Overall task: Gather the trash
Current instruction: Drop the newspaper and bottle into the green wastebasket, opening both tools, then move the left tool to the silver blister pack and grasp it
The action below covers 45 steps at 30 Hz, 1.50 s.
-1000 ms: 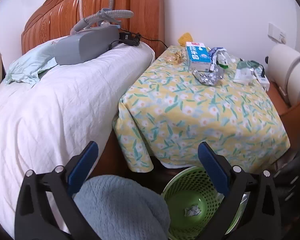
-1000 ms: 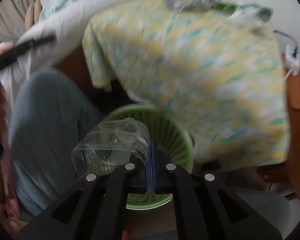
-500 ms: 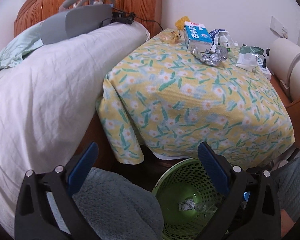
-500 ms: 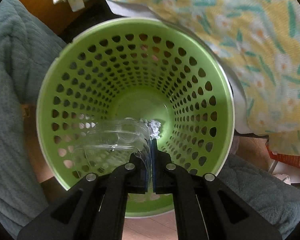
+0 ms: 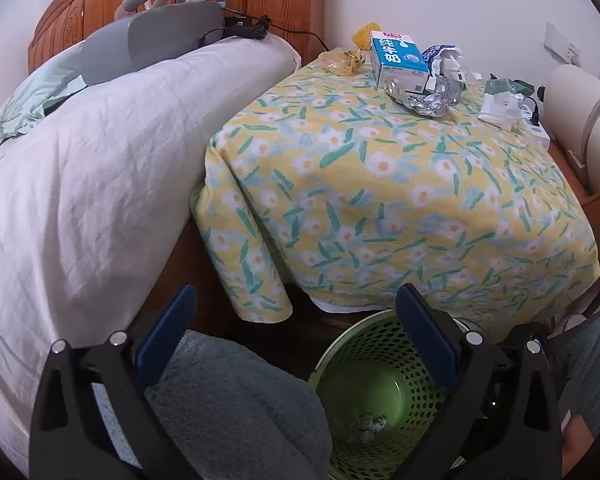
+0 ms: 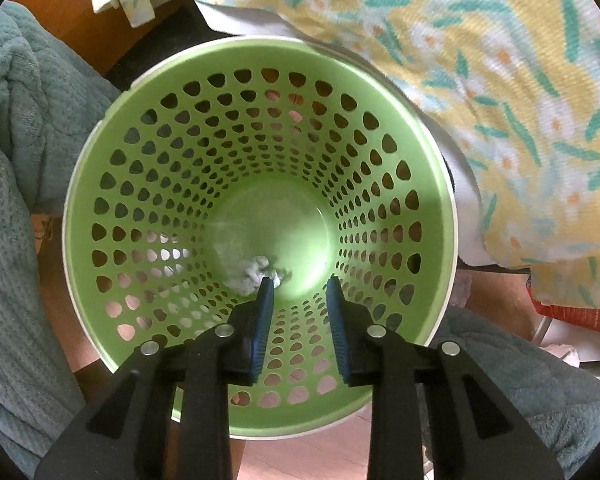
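Observation:
A green perforated waste basket [image 6: 112, 208] stands on the floor under the table edge, and also shows in the left wrist view [image 5: 352, 364]. A crumpled paper wad [image 6: 248, 270] lies at its bottom; the clear plastic piece is only a faint blur there. My right gripper [image 6: 300, 286] is open and empty over the basket's mouth. My left gripper [image 5: 296, 300] is open and empty, well short of the table. On the floral tablecloth [image 5: 380, 184] lie a blue milk carton [image 5: 398, 62], crumpled foil [image 5: 428, 100], a yellow wrapper [image 5: 342, 60] and white paper trash [image 5: 500, 106].
A bed with a white quilt [image 5: 80, 168] is at the left, with a grey device [image 5: 152, 40] and hose by the wooden headboard. My knees in grey-blue fleece [image 5: 236, 408] flank the basket. A white cylinder [image 5: 580, 120] stands at the right.
My right gripper opened and let go of the clear plastic piece, which dropped into the basket. The left gripper moved a little closer to the table.

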Each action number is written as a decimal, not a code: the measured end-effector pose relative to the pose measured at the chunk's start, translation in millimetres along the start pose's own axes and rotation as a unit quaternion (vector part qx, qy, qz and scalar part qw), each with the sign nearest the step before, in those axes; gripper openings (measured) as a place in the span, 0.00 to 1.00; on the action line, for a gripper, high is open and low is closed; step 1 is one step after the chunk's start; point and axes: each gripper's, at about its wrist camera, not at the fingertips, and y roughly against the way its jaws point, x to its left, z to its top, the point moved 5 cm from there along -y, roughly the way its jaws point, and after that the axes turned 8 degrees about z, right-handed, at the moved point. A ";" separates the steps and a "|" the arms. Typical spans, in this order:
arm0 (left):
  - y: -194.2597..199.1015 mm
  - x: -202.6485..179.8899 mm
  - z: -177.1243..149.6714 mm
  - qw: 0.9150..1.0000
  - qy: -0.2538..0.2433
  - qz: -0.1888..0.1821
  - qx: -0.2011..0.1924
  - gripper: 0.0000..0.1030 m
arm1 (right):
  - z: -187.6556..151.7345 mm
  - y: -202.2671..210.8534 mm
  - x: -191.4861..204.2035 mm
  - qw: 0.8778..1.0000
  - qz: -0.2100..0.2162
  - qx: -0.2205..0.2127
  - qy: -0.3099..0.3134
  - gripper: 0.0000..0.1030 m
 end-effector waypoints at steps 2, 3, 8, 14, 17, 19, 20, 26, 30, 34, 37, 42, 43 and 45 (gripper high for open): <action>0.2 0.7 0.6 1.000 0.002 0.001 0.000 0.93 | 1.5 10.3 2.6 1.000 -0.006 -0.017 0.008 0.29; 0.4 1.4 1.0 1.000 0.003 0.001 0.000 0.93 | 2.1 17.6 4.6 0.999 -0.009 -0.028 0.013 0.31; 8.0 2.9 10.6 1.000 0.001 0.003 -0.012 0.93 | 11.5 99.6 10.5 0.990 -0.025 -0.135 0.031 0.48; 24.7 -1.4 44.7 0.999 0.004 -0.025 -0.045 0.93 | 38.4 223.3 6.4 0.952 -0.081 -0.295 0.026 0.86; 26.5 -8.7 65.6 0.998 0.002 -0.029 -0.059 0.93 | 60.1 265.8 -1.0 0.931 -0.103 -0.351 0.017 0.91; 25.9 -15.6 77.1 0.997 -0.002 -0.033 -0.065 0.93 | 73.9 286.2 -10.1 0.920 -0.114 -0.375 0.004 0.91; 25.8 -19.5 81.3 0.997 -0.005 -0.037 -0.068 0.93 | 82.0 299.5 -16.2 0.914 -0.115 -0.390 -0.005 0.92; 15.5 -64.1 125.0 0.994 -0.022 -0.081 -0.066 0.93 | 126.6 350.2 -52.5 0.888 -0.108 -0.443 -0.060 0.97; -12.1 -93.6 153.8 0.996 -0.025 -0.077 -0.048 0.93 | 152.3 364.1 -84.5 0.880 -0.093 -0.458 -0.088 0.97; -46.8 -110.8 172.6 0.997 -0.015 -0.074 -0.018 0.93 | 167.5 359.3 -106.1 0.876 -0.097 -0.460 -0.107 0.97; -68.3 -122.5 180.8 0.996 -0.010 -0.087 0.008 0.93 | 176.5 347.4 -119.7 0.881 -0.081 -0.450 -0.120 0.97; -83.7 -137.6 182.6 0.996 -0.033 -0.085 0.021 0.93 | 182.7 334.4 -132.8 0.888 -0.074 -0.436 -0.127 0.97; -83.7 -139.2 181.6 0.995 -0.037 -0.088 0.020 0.93 | 182.5 333.1 -134.8 0.888 -0.072 -0.435 -0.129 0.97; -79.7 -139.0 179.0 0.995 -0.039 -0.093 0.014 0.93 | 182.2 331.2 -137.1 0.888 -0.069 -0.435 -0.134 0.97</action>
